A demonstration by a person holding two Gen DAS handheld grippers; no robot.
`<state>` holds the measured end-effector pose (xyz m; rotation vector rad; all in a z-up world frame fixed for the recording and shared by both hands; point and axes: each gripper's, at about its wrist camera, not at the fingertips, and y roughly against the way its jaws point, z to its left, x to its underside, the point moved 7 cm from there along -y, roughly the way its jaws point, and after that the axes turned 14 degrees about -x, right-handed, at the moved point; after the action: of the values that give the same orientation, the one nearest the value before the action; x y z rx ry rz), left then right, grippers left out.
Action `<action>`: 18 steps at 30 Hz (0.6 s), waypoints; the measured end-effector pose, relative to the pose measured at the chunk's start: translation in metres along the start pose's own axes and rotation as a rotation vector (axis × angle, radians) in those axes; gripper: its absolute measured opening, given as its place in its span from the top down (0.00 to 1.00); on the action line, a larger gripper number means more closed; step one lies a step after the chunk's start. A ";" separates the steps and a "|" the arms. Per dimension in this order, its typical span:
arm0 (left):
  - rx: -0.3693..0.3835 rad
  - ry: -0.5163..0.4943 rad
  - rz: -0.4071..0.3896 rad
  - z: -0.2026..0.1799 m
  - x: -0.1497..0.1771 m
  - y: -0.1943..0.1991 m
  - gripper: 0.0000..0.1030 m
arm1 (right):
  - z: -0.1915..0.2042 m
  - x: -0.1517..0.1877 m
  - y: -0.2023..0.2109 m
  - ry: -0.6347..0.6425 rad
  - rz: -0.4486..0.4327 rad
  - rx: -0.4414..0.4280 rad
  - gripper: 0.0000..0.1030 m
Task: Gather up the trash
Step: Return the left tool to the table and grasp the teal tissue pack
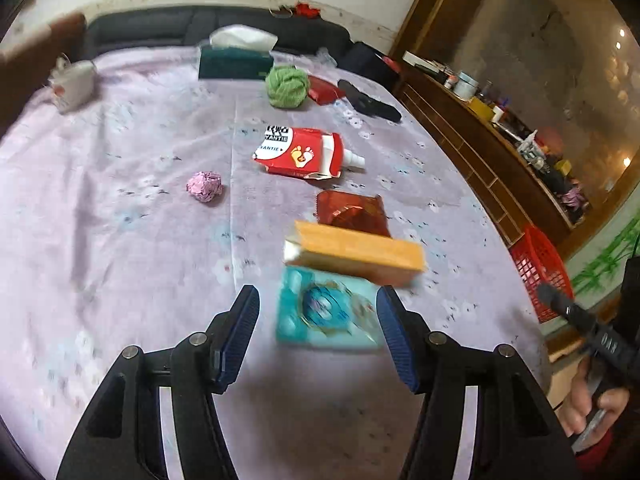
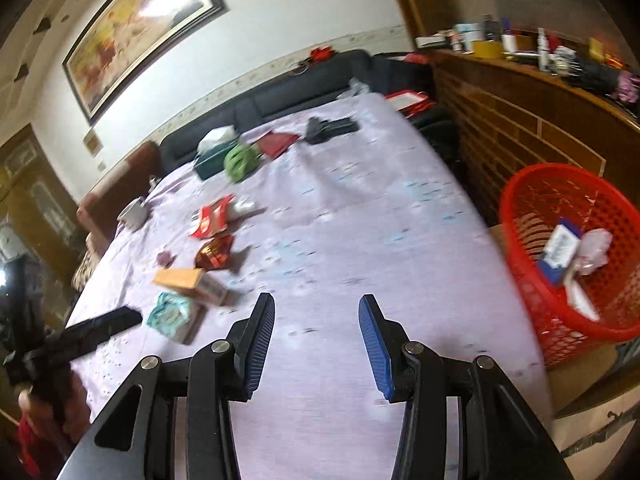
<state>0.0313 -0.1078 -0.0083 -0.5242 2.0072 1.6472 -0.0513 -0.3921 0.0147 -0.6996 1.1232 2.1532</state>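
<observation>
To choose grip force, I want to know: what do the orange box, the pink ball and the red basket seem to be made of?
Orange box: probably thin cardboard with a matte finish, judging by flat faces and sharp folded edges.
Pink ball: looks like crumpled paper or foil; its creased facets suggest that, but blur leaves it open.
Red basket: seemingly glossy moulded plastic, with a regular open lattice wall.

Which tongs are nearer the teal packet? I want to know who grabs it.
Left. The left tongs are open right around the teal packet; the right tongs are open over bare cloth, off to its right.
</observation>
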 end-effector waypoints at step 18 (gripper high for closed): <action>0.234 -0.386 0.096 -0.062 0.074 0.028 0.36 | 0.022 0.007 -0.017 0.020 0.040 0.013 0.54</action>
<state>-0.0528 -0.1621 -0.0198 -0.0208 1.9173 1.4106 -0.0480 -0.3643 0.0119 -0.7001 1.1704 2.1746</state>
